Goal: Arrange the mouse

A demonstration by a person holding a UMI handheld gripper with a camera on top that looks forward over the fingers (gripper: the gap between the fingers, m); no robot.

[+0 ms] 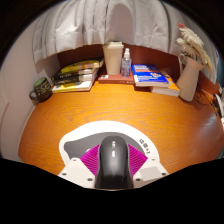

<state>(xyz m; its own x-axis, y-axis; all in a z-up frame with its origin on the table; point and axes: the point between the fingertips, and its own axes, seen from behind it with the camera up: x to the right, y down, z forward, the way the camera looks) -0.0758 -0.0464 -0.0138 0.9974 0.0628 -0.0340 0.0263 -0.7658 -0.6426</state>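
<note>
Mouse: one dark grey computer mouse (112, 160), bottom centre
Gripper (112, 160): two fingers clamping the mouse
Books: two stacks, upper frame

The mouse (112, 160) is dark grey to black with a lighter grey stripe down its middle; it lies on a white mat (80, 140); the hand-held gripper (112, 163) has magenta ribbed pads (92, 157); the table (90, 110) is warm orange-brown wood; at its far edge a blue-and-yellow book (150, 74), a yellow-and-dark stack of books (76, 75), a dark green mug (41, 90); pale grey-white curtains (80, 35) behind.
</note>
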